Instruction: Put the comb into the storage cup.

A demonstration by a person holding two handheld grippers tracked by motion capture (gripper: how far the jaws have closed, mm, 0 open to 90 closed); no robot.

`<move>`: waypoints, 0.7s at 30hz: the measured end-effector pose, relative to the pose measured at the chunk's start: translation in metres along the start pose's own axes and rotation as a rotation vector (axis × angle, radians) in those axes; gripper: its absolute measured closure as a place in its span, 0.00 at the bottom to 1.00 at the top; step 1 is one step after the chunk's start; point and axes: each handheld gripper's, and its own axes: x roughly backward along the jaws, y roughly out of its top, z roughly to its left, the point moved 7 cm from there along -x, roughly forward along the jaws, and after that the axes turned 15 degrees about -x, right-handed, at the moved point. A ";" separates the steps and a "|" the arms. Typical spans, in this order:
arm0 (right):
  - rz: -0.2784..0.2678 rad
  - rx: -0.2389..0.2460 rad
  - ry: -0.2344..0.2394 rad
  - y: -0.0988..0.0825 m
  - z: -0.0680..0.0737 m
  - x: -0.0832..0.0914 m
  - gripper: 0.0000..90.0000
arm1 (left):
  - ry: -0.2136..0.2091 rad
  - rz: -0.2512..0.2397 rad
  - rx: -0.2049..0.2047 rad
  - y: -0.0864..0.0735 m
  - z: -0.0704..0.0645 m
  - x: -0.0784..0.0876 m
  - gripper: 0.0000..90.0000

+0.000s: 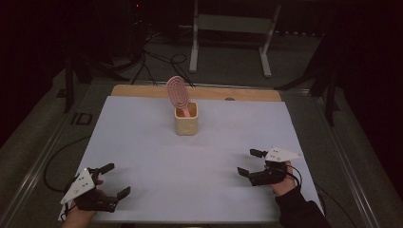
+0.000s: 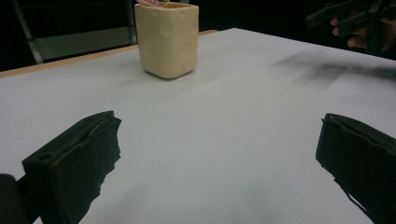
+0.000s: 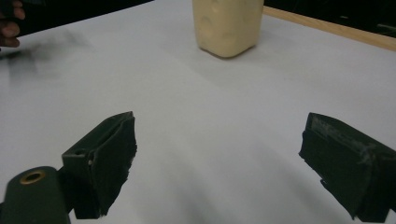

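Your left gripper (image 1: 113,180) and right gripper (image 1: 250,162) hover with fingers spread, holding nothing. The cup (image 1: 186,118) stands well ahead mid-table (image 1: 142,142), a pink brush (image 1: 178,93) upright inside; nothing lies between.

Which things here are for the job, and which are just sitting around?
For the job: cream cup, pink brush standing in it, left gripper, right gripper, both open.
Just around: white table sheet, metal stand, floor cables.

A white sheet (image 1: 190,156) covered the worktop (image 1: 199,91), whose bare wooden edge showed at twelve o'clock. Beyond it stood a metal frame (image 1: 230,28) and black cables (image 1: 159,59) on the floor.
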 end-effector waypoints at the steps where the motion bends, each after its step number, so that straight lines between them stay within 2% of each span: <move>1: 0.000 0.003 -0.004 -0.002 0.000 0.001 0.11 | 0.000 0.000 0.001 0.000 0.000 0.000 0.00; 8: 0.009 0.021 -0.039 -0.017 -0.006 0.006 0.11 | 0.000 0.000 0.002 0.000 0.000 0.000 0.00; 11: 0.033 0.020 -0.059 -0.023 -0.009 0.007 0.11 | 0.000 0.000 0.000 0.000 0.000 0.000 0.00; 14: 0.066 -0.019 -0.089 -0.029 -0.014 0.008 0.11 | 0.001 0.000 0.003 0.000 0.000 0.000 0.00; 16: 0.075 -0.025 -0.114 -0.033 -0.016 0.010 0.11 | 0.001 0.000 0.001 0.000 0.000 0.000 0.00; 21: 0.075 0.015 -0.124 -0.040 -0.016 0.015 0.11 | -0.001 0.003 -0.001 0.000 0.000 -0.001 0.00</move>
